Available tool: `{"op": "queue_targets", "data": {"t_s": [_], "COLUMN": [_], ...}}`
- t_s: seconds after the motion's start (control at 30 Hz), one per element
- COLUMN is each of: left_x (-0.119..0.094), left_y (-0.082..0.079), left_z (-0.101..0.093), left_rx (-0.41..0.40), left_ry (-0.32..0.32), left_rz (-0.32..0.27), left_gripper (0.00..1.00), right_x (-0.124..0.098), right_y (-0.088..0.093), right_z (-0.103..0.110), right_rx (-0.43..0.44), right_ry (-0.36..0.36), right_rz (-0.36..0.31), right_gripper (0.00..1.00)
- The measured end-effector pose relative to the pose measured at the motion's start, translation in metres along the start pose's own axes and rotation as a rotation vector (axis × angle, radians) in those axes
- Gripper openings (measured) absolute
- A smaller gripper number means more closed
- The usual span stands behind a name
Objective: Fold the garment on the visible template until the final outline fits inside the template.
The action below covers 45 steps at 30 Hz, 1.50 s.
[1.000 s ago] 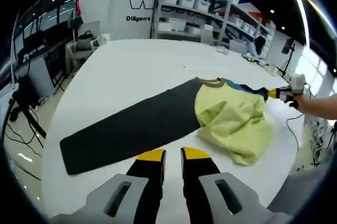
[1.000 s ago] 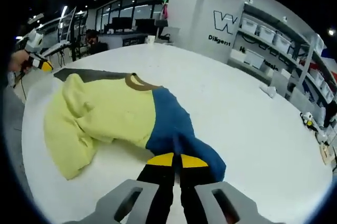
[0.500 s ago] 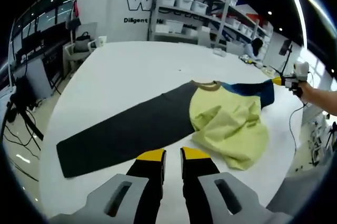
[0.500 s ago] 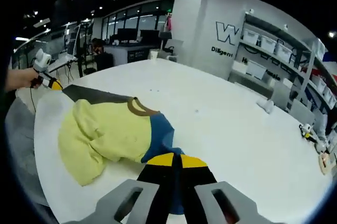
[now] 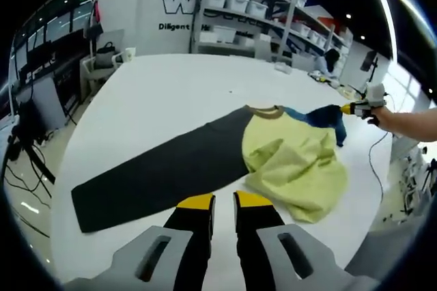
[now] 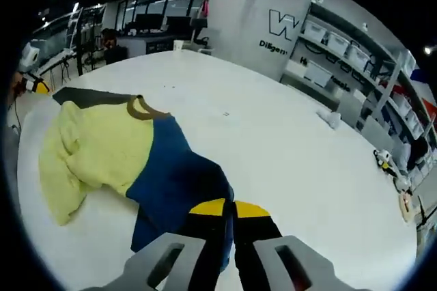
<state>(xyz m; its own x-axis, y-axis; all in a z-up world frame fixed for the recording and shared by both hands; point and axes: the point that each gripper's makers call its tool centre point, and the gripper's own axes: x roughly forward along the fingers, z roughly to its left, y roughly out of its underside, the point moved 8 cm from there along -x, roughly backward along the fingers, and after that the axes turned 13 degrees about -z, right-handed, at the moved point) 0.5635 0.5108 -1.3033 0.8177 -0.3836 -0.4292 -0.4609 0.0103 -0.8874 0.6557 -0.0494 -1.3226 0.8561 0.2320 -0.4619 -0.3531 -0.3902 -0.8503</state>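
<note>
Since a second ago your right gripper (image 6: pixel 229 209) has drawn the garment's (image 5: pixel 293 161) blue sleeve (image 6: pixel 174 182) back over the white table (image 5: pixel 164 93); its jaws are pressed together on that soft cloth. Your left gripper (image 5: pixel 224 201) hovers with a narrow gap, holding nothing. From there you see the long dark template (image 5: pixel 160 171) under the rumpled yellow body, brown collar (image 5: pixel 263 111) beyond.

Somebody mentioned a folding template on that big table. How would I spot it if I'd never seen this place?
Start at the broad white table. A yellow and blue shirt lies crumpled on it, and from under the shirt's brown collar a long dark strip, the template, runs out flat. It's the one flat, dark shape there.
</note>
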Motion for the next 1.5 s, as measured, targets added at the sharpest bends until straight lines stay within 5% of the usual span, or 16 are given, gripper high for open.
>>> {"op": "queue_targets", "data": {"t_s": [0.23,0.27,0.33,0.47,0.5,0.87,1.07,1.33,1.5], "left_x": [0.001,0.001,0.002,0.003,0.003,0.009,0.012,0.012,0.012], "left_y": [0.001,0.001,0.001,0.000,-0.001,-0.008,-0.009,-0.004,0.006], "left_z": [0.003,0.003,0.002,-0.002,-0.003,-0.010,-0.020,-0.034,-0.051], "left_rx": [0.006,0.008,0.008,0.013,0.018,0.068,0.135,0.126,0.123], "left_ry": [-0.017,-0.018,-0.016,-0.010,-0.010,0.025,0.091,0.124,0.150], "left_rz": [0.000,-0.001,0.000,-0.006,-0.013,-0.053,-0.080,-0.076,-0.063], "left_gripper": [0.19,0.20,0.20,0.21,0.22,0.45,0.61,0.63,0.62], "right_x": [-0.012,-0.014,-0.019,-0.028,-0.028,-0.015,-0.008,-0.002,-0.008], "right_y": [0.007,0.007,0.009,0.014,0.015,0.043,0.053,0.054,0.056], "right_z": [0.001,0.008,0.019,0.043,0.054,0.095,0.096,0.092,0.086], "right_rx": [-0.017,0.041,-0.024,0.014,0.014,0.056,0.054,0.051,-0.030], "right_ry": [0.060,0.045,0.006,-0.034,-0.091,-0.249,-0.260,-0.247,-0.231], "right_rz": [-0.010,-0.040,-0.043,-0.082,-0.102,-0.058,-0.011,-0.006,-0.003], "right_gripper": [0.16,0.16,0.13,0.11,0.10,0.09,0.10,0.07,0.00]}}
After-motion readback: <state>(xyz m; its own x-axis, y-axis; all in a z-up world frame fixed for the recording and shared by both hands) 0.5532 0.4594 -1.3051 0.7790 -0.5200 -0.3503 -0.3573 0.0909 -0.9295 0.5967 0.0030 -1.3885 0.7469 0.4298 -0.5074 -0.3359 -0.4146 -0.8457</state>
